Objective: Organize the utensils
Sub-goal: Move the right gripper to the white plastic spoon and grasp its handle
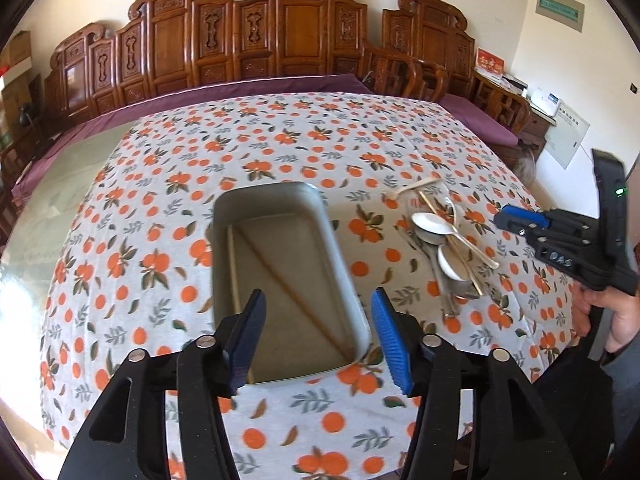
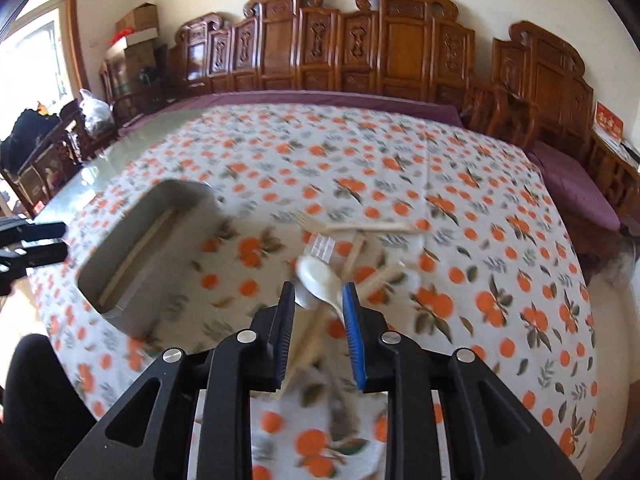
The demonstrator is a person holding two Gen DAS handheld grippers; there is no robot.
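Note:
A grey metal tray lies on the orange-print tablecloth with two wooden chopsticks in it. My left gripper hangs open over the tray's near end, nothing between its blue pads. To the right lies a pile of utensils: white spoons, metal spoons, chopsticks and a wooden fork. My right gripper is open just above that pile, a white spoon showing in the gap, not pressed by the pads. A wooden fork and a clear plastic fork lie beyond it.
The tray sits left of the pile in the right wrist view. A person's hand holds the right gripper at the table's right edge. Carved wooden chairs line the far side. Bare glass table shows at left.

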